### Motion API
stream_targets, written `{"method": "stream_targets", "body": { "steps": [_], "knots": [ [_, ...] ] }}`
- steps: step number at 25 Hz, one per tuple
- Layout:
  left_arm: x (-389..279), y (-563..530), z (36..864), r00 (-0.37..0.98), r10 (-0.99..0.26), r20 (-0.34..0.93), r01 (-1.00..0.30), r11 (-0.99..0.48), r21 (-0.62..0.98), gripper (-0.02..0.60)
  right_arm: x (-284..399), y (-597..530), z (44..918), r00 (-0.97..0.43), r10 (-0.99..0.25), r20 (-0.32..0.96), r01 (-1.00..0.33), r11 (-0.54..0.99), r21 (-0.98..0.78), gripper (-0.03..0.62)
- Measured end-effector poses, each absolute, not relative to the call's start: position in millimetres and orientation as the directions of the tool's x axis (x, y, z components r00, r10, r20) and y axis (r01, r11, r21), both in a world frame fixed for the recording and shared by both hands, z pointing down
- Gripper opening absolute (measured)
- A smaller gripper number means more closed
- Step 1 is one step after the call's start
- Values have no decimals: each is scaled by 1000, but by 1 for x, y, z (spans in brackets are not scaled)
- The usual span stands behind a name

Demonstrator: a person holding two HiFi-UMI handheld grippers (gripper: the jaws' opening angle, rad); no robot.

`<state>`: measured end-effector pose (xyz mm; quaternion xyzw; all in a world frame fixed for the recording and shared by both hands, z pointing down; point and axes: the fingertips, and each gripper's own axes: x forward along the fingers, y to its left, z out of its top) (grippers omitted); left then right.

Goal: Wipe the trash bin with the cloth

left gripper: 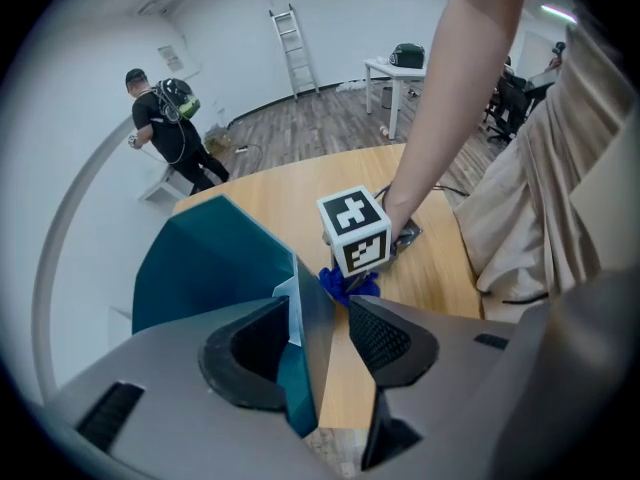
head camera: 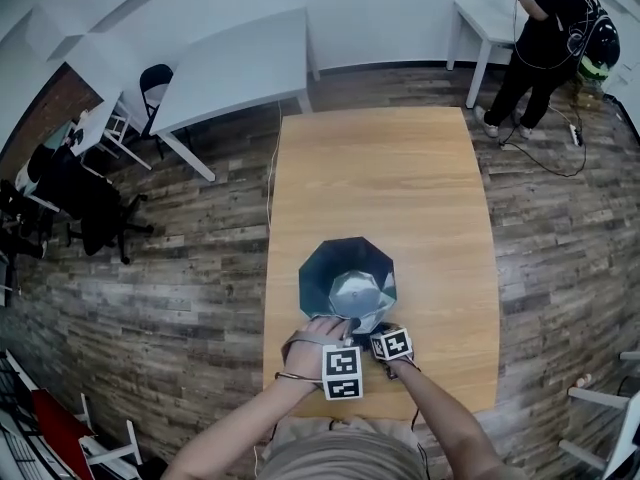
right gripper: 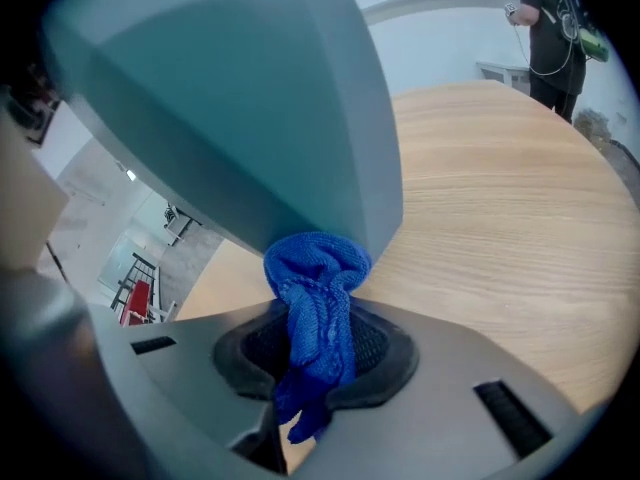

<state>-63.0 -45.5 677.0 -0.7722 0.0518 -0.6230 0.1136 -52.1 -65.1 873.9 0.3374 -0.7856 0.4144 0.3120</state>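
Left gripper (left gripper: 322,340): jaws apart, straddling the near wall of the trash bin (head camera: 340,260). The wall's edge stands between the pads with a clear gap on the right-hand pad (left gripper: 385,336), so no clamp. Can't tell if the left-hand pad touches the wall.

Trash bin: teal, eight-sided, mouth facing up toward the head camera, lighter grey inside. It sits at the near end of the wooden table (head camera: 380,168), directly in front of the person, with both grippers at its near side.

Right gripper (right gripper: 318,358): jaws closed on the cloth (right gripper: 315,288). The cloth is blue knit, bunched into a wad that sticks out past the pads, with a tail hanging below them. The wad is pressed against the bin's outer wall at its lower edge, just above the tabletop. The right marker cube (left gripper: 355,230) shows just beside the bin in the left gripper view.

Far right, well apart: a person in black (head camera: 555,28) stands at a white table (head camera: 490,18).
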Motion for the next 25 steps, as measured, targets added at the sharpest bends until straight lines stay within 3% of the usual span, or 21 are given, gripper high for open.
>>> {"method": "stream_targets", "body": {
  "steps": [4,12,14,16,25],
  "knots": [
    [-94,-50,670,182,-283,942,196,-928,-317,216,-39,-47,839,-631,-299,715,-757,437,-485,75],
    [-151,-61,690,72,-390,918,477,-795,-375,218,-5,-31,746,-677,-419,605,-735,430,-524,75],
    [-152,-68,691,57,-438,897,495,-768,-406,202,0,-31,725,-683,-449,576,-731,430,-531,75],
    [-148,-72,692,50,-470,881,477,-764,-434,104,3,-31,705,-690,-476,545,-724,433,-537,75],
    [-122,-44,689,21,-435,900,394,-824,-407,67,1,-29,636,-723,-519,457,-690,506,-518,75]
  ]
}}
